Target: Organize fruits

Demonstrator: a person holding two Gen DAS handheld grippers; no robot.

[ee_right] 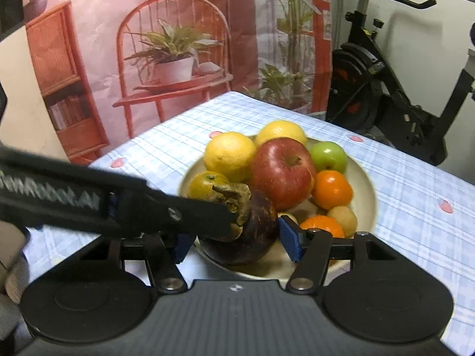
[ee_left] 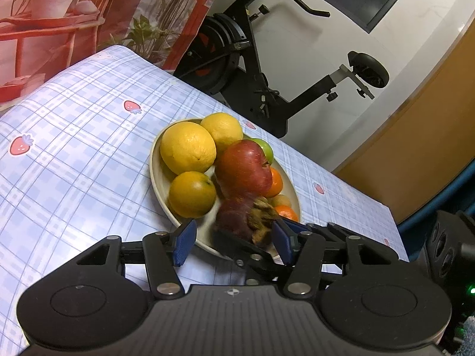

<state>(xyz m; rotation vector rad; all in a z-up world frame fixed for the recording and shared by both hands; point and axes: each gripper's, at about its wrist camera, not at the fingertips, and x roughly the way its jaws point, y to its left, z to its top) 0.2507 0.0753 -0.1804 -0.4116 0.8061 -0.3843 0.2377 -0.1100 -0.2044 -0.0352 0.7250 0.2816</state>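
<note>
A cream plate (ee_left: 157,178) (ee_right: 365,178) on the checked tablecloth holds yellow citrus (ee_left: 187,147) (ee_right: 230,155), a red apple (ee_left: 243,167) (ee_right: 282,172), a green apple (ee_left: 265,148) (ee_right: 328,156), small oranges (ee_left: 274,182) (ee_right: 333,189) and a small brown fruit (ee_right: 342,219). A dark purple mangosteen (ee_left: 237,218) (ee_right: 255,234) with a dry brown calyx sits at the plate's near edge. My right gripper (ee_right: 234,244) has its blue pads on both sides of the mangosteen. My left gripper (ee_left: 234,243) is open just before the plate; the right gripper's fingers (ee_left: 237,241) cross between its jaws.
The table (ee_left: 74,148) wears a blue checked cloth with strawberry prints. A black exercise bike (ee_left: 237,59) (ee_right: 386,89) stands beyond the far edge. A printed backdrop (ee_right: 163,44) of a chair and plants hangs behind. The table's right edge (ee_left: 392,216) is close to the plate.
</note>
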